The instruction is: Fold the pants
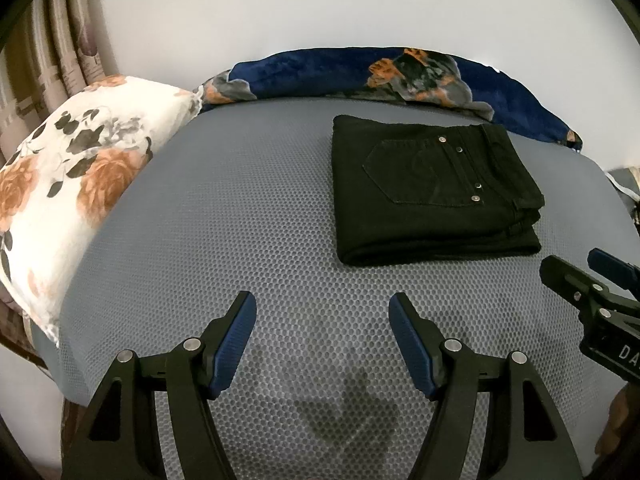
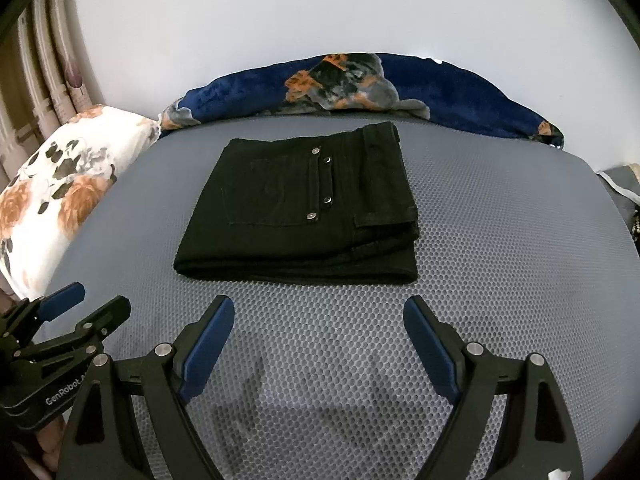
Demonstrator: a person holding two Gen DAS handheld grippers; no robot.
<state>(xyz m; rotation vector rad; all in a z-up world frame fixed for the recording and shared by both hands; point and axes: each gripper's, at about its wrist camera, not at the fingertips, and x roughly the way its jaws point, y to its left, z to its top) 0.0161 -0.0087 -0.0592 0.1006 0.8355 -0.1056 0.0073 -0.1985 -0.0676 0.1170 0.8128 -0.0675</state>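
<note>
Black pants [image 1: 432,192] [image 2: 304,208] lie folded in a compact rectangle on the grey mesh mattress [image 1: 240,240] [image 2: 500,240], back pocket and metal rivets facing up. My left gripper [image 1: 322,308] hovers open over bare mattress, nearer than the pants and to their left, nothing between its blue pads. My right gripper [image 2: 319,312] is open too, just short of the pants' near folded edge, apart from the cloth. Each gripper shows at the edge of the other's view: the right one [image 1: 576,268] and the left one [image 2: 96,300].
A white pillow with orange flowers [image 1: 72,184] [image 2: 60,196] lies along the left side. A navy floral blanket [image 1: 400,76] [image 2: 360,88] is bunched along the far edge against a white wall. Curtains [image 1: 52,52] hang at far left. The mattress's right edge [image 2: 608,184] drops off.
</note>
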